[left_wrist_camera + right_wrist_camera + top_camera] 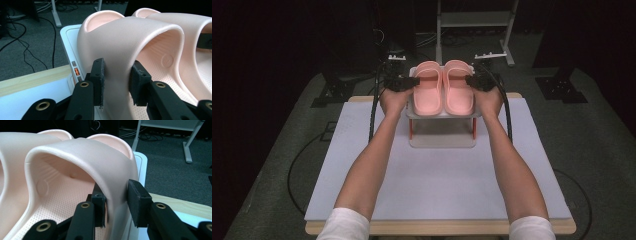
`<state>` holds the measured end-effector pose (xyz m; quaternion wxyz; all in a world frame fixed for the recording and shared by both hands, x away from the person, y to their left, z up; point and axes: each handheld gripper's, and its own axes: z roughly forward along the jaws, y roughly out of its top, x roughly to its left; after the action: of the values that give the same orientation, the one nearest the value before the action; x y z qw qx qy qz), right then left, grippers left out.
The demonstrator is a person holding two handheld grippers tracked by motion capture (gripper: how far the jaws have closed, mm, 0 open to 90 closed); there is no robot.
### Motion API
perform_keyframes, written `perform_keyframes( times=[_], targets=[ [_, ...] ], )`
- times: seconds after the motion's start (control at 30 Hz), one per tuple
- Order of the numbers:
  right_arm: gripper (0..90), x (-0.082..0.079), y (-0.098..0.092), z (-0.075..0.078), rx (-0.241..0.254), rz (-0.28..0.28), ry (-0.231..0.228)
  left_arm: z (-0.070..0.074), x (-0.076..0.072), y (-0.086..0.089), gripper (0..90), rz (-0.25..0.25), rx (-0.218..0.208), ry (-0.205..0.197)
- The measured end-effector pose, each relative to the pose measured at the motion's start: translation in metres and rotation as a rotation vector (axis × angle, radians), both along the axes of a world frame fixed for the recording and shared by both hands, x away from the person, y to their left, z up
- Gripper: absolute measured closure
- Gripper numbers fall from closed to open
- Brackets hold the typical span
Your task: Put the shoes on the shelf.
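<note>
Your white mat [437, 175] covers the wooden table [442, 227]; beyond, your left gripper [404, 83] and right gripper [476, 81] each pinch a pink slipper's strap [117, 50] [112, 167] on the white rack [442, 116]. Cables [30, 47] cross dark floor.

Two pink slide sandals [443, 87] of matt, finely pebbled soft foam with dimpled footbeds, smooth white plastic two-tier rack [442, 141], pale wooden desk [437, 227] edge, rough black claw pads [99, 77]
</note>
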<state>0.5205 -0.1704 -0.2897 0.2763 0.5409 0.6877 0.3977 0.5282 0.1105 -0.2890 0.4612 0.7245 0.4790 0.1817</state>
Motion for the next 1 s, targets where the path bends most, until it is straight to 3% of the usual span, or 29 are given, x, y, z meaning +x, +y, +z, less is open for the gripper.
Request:
perform_keyframes(
  times=[0.7, 1.0],
  targets=[
    [64.8, -0.0029, -0.0034, -0.0008, 0.029, 0.02, -0.006, -0.0011, -0.0022, -0.0005, 64.5, -0.002, -0.012, -0.011],
    [57.8, -0.0065, -0.0084, -0.0016, 0.059, 0.022, -0.013, -0.0022, -0.0047, 0.0018, 59.5, 0.002, -0.013, -0.022]
  ],
)
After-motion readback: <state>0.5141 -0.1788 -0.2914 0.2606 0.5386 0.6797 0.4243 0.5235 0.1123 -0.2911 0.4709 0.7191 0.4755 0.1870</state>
